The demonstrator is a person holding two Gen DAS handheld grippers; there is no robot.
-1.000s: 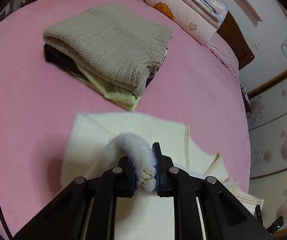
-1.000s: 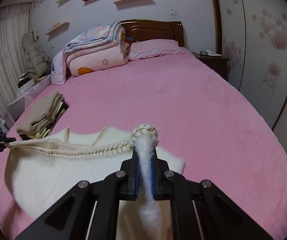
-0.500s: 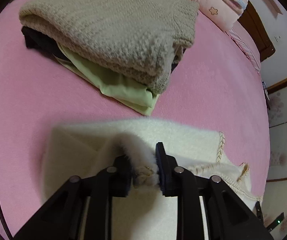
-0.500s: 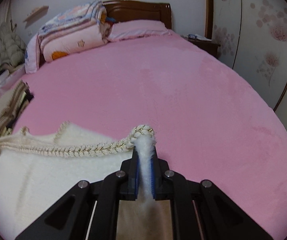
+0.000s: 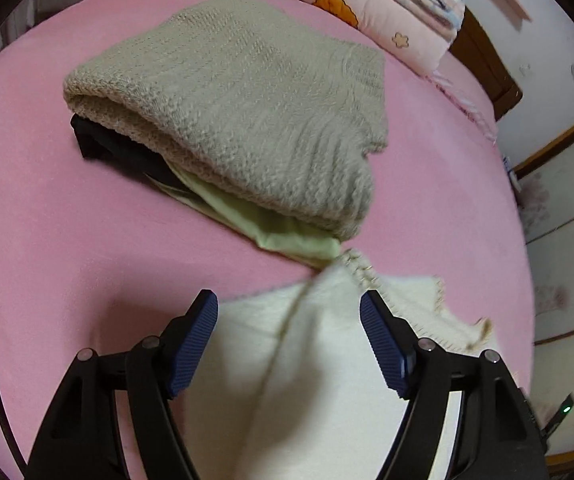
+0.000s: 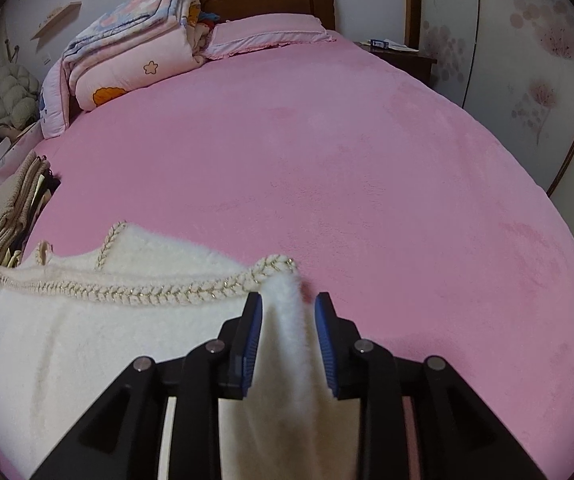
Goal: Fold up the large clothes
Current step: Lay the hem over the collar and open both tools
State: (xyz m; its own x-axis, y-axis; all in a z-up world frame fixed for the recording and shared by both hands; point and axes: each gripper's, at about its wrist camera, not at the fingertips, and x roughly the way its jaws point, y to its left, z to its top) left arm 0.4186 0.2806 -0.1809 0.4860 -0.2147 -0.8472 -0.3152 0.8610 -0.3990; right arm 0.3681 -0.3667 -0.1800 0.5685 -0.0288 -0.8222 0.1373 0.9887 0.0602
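Observation:
A cream fluffy garment point(image 5: 307, 380) with gold-flecked braided trim point(image 6: 147, 294) lies folded on the pink bed point(image 6: 367, 160). My left gripper point(image 5: 287, 300) hovers over its corner with the jaws wide and still opening. The cloth lies between the pads, and neither pad presses on it. In the right wrist view, my right gripper point(image 6: 288, 298) is opening too. A raised ridge of the cream garment point(image 6: 87, 340) stands loose between its blue pads point(image 6: 325, 332).
A stack of folded clothes sits just beyond the cream corner: a beige knit sweater point(image 5: 247, 100) over a pale green piece point(image 5: 287, 232) and a black one point(image 5: 103, 140). Folded quilts point(image 6: 127, 52) and a pillow point(image 6: 267, 32) lie by the headboard. A nightstand point(image 6: 399, 52) stands to the right.
Both grippers have let go of the trimmed corners they pinched, and their jaws have spread. The cream garment has sunk onto the bed. The left gripper has dropped closer to the folded stack.

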